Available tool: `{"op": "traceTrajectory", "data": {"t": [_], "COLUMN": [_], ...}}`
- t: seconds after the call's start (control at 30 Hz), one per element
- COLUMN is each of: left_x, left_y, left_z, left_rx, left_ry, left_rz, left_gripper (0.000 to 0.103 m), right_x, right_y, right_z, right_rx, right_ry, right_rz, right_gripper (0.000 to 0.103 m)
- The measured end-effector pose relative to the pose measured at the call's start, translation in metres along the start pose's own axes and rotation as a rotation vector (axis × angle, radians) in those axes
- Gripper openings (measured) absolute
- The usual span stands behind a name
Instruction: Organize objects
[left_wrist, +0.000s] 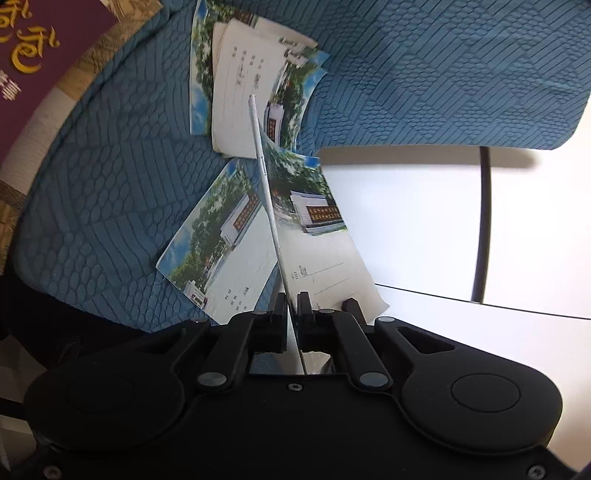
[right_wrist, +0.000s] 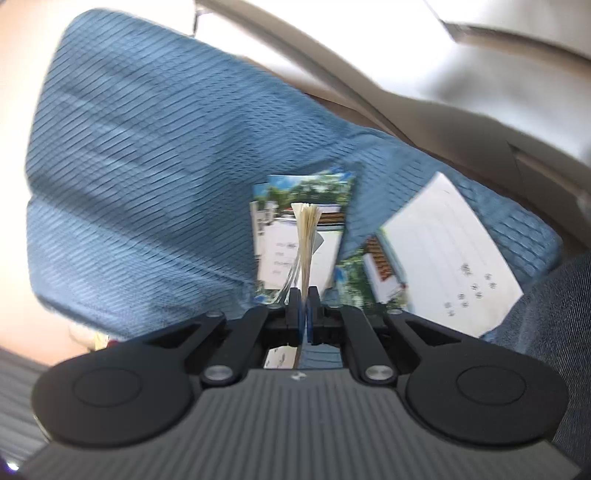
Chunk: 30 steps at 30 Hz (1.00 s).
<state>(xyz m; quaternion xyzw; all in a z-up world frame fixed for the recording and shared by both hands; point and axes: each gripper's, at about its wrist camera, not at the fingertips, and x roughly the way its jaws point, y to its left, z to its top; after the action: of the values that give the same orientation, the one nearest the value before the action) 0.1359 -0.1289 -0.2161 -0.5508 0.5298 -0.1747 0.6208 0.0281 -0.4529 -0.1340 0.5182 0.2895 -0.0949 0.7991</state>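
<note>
- On the blue quilted cloth (left_wrist: 110, 184), postcards lie loose: one pile (left_wrist: 236, 92) far from the left wrist camera, two more cards (left_wrist: 214, 251) just ahead of the left gripper (left_wrist: 291, 299).
- That gripper is clamped on a single card (left_wrist: 264, 177), held edge-on; its long axis runs straight out from the fingers, free end pointing away over the far pile.
- Right gripper (right_wrist: 303, 295) is closed on a thick stack of cards (right_wrist: 306, 236), edge-on too, long axis forward, the tips fanning apart.
- Risk, as I judge it: the fanned stack is pinched only at one end, so outer cards may slip free if it tilts or jolts.
- The single thin card may bend or twist when pushed against the stack, missing alignment.
</note>
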Motion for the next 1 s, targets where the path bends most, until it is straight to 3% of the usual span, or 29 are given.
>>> {"op": "traceTrajectory", "data": {"t": [0.6, 1.0], "left_x": [-0.110, -0.165], "left_y": [-0.024, -0.024], "left_z": [0.018, 0.010], "left_rx": [0.106, 0.238], "left_ry": [-0.093, -0.209], "left_rz": [-0.059, -0.023], "left_gripper": [0.004, 0.005], "right_x": [-0.023, -0.020], "right_y": [0.098, 0.126], "right_z": [-0.054, -0.086], "right_rx": [-0.177, -0.254], "right_ry": [-0.020, 0.008], "right_rz": [0.024, 0.043], "right_gripper": [0.005, 0.005]}}
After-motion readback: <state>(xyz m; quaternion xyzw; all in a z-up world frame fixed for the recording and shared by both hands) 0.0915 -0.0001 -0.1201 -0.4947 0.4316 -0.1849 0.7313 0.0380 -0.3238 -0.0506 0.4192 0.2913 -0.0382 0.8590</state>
